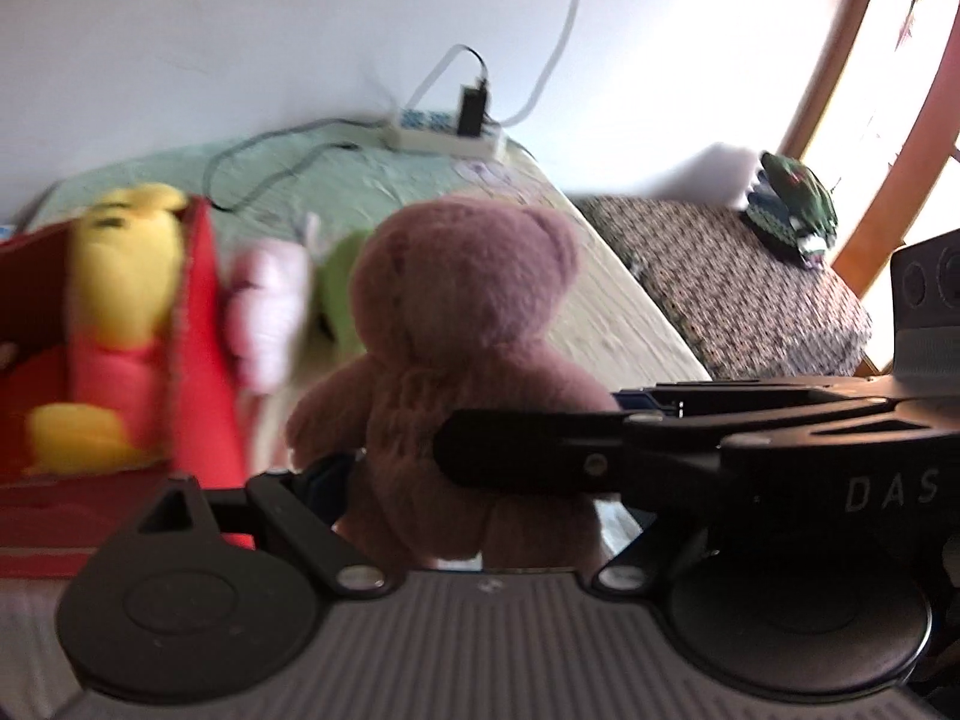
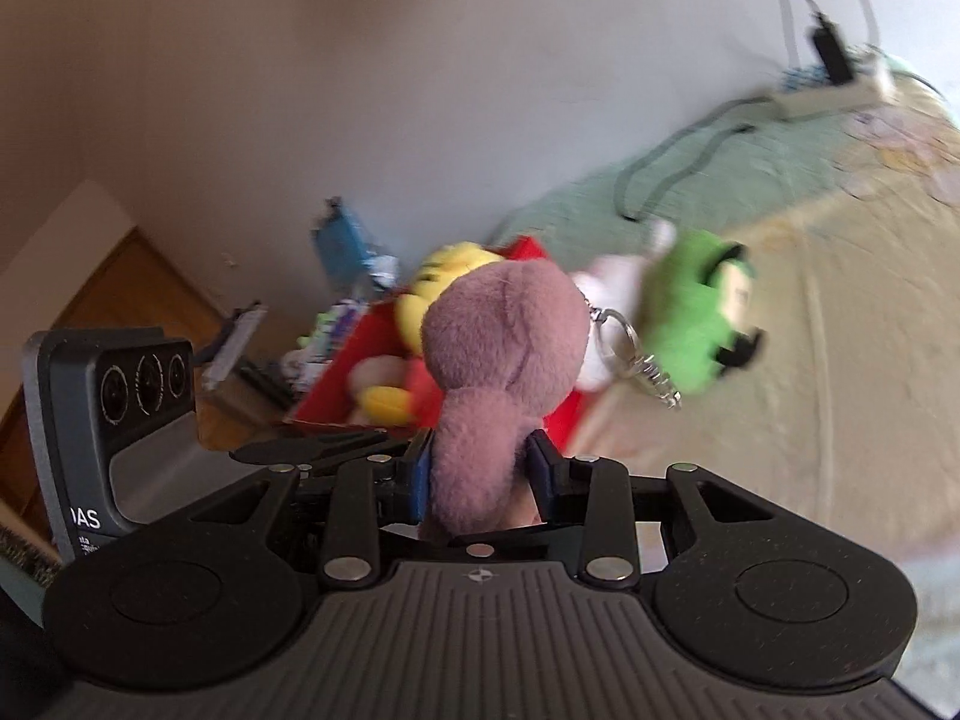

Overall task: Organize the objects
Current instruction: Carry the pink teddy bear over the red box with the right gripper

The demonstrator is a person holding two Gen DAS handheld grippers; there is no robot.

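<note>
A mauve plush teddy bear (image 1: 462, 324) is held in the air above the bed, close to both cameras; it also shows in the right wrist view (image 2: 498, 372). My right gripper (image 2: 480, 471) is shut on the bear's body; its black finger (image 1: 540, 459) crosses the bear from the right in the left wrist view. My left gripper (image 1: 474, 480) has the bear between its fingers, and I cannot tell whether it grips. A red box (image 1: 204, 330) at the left holds a yellow plush bear (image 1: 129, 276). A pink-white plush (image 1: 267, 324) and a green plush (image 2: 696, 312) lie beside the box.
A white power strip (image 1: 447, 135) with a black charger and cables lies at the far end of the bed (image 1: 618, 312), by the wall. A patterned cushion (image 1: 738, 288) with a green toy tank (image 1: 792, 204) stands at the right. A keyring (image 2: 624, 336) hangs near the pink plush.
</note>
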